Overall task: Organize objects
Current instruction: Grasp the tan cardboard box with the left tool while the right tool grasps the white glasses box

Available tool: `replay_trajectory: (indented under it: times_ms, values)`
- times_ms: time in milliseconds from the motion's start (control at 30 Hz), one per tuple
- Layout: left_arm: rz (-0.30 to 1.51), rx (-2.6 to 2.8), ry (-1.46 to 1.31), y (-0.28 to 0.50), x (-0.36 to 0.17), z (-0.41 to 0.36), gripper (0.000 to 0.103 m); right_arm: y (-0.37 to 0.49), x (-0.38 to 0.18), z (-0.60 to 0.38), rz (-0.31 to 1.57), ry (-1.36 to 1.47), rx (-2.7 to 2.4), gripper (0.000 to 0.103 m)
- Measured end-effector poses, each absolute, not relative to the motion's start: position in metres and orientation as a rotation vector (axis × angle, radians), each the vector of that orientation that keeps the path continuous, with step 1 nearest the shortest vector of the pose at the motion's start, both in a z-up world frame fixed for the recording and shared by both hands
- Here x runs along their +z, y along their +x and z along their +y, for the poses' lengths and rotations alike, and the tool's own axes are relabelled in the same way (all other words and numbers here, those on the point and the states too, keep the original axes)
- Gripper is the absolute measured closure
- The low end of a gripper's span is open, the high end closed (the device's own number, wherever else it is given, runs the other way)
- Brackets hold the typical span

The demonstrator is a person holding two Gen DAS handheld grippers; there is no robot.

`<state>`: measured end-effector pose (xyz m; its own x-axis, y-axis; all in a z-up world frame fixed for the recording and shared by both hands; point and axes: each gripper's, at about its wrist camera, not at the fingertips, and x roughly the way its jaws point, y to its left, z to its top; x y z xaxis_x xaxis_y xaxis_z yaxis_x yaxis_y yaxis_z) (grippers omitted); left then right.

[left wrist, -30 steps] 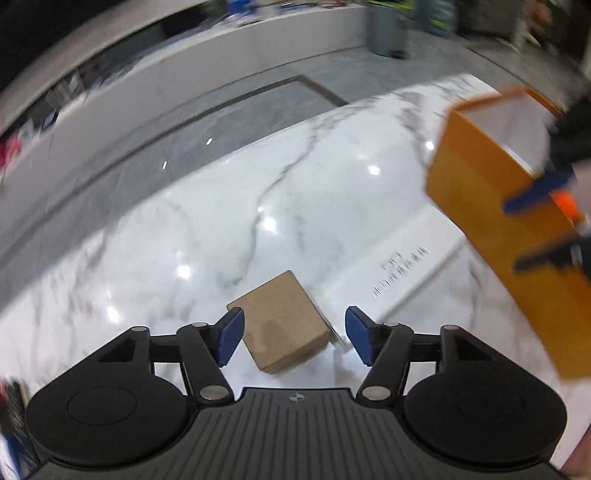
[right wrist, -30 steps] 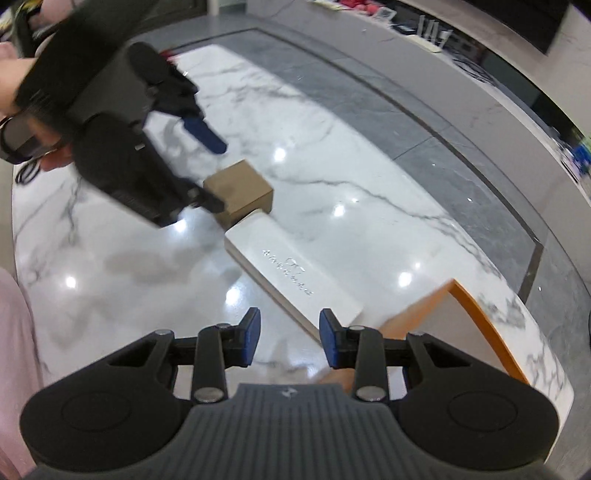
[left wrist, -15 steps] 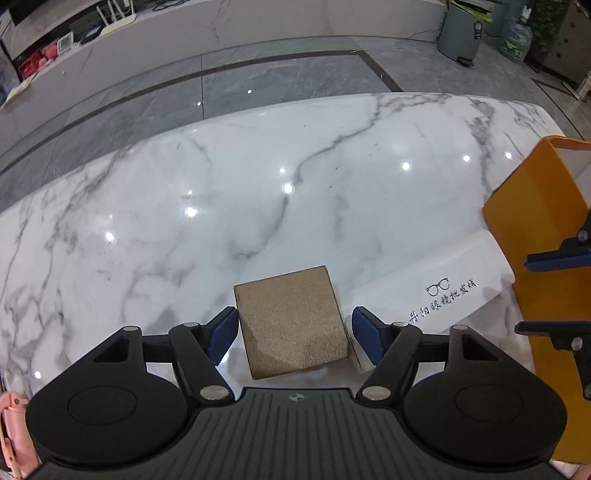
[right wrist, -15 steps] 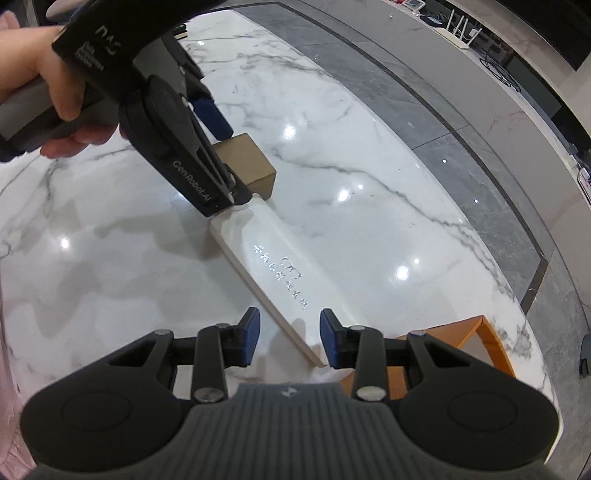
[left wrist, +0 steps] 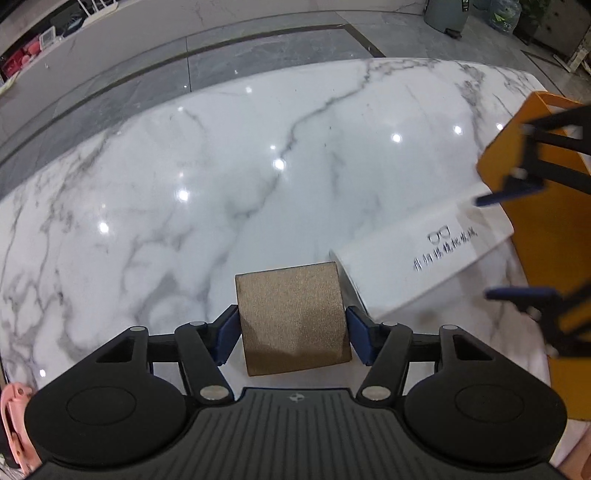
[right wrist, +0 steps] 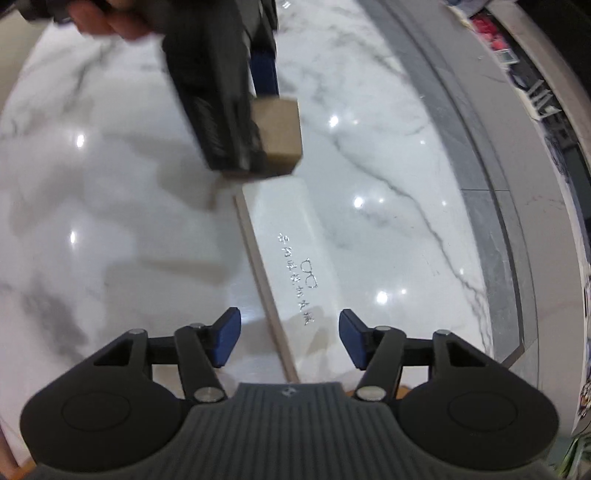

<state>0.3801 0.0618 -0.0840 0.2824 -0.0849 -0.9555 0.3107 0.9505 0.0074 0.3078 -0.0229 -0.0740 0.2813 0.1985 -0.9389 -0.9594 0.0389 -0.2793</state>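
Glossy white marble with grey veins forms the bench point(left wrist: 207, 192), and a grey tiled floor runs beyond its far edge. Between the blue pads of the left hand-held gripper point(left wrist: 291, 330) sits a small brown cardboard box point(left wrist: 291, 317); the pads stand against its two sides, though a firm clamp cannot be confirmed. In the right wrist view this box point(right wrist: 282, 134) looks raised off the bench, with blur making that uncertain. Just right of the left hand-held gripper, touching or nearly touching the box's corner, lies a long white rectangular carton printed with a glasses symbol and dark lettering point(left wrist: 436, 254). Farther right stands an orange open-topped container point(left wrist: 546, 229), partly hidden by the other tool.

The right hand-held gripper point(right wrist: 290, 338) has its pads spread wide apart, hovering over the near end of the white carton point(right wrist: 291, 240), which stretches away ahead of it toward the brown box. A bare hand point(right wrist: 110, 18) grips the left tool's handle at the upper left.
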Motion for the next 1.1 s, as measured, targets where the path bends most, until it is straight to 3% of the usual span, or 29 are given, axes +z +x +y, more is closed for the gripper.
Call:
replay_trajectory:
  times_ms: [533, 700, 833, 1100]
  values:
    - [1.305, -0.277, 0.232, 0.362, -0.099, 0.066, 0.036, 0.350, -0.105, -0.001, 1.055, -1.076, 1.012, 0.032]
    - [1.317, -0.288, 0.242, 0.359, -0.100, 0.064, 0.036, 0.342, -0.109, 0.013, 1.052, -1.052, 1.018, 0.021]
    - [1.313, -0.355, 0.304, 0.346, -0.101, 0.061, 0.036, 0.342, -0.106, 0.012, 1.073, -1.002, 0.963, 0.029]
    - [1.302, -0.504, 0.449, 0.303, -0.101, 0.054, 0.036, 0.304, -0.100, 0.003, 1.144, -0.968, 0.971, 0.034]
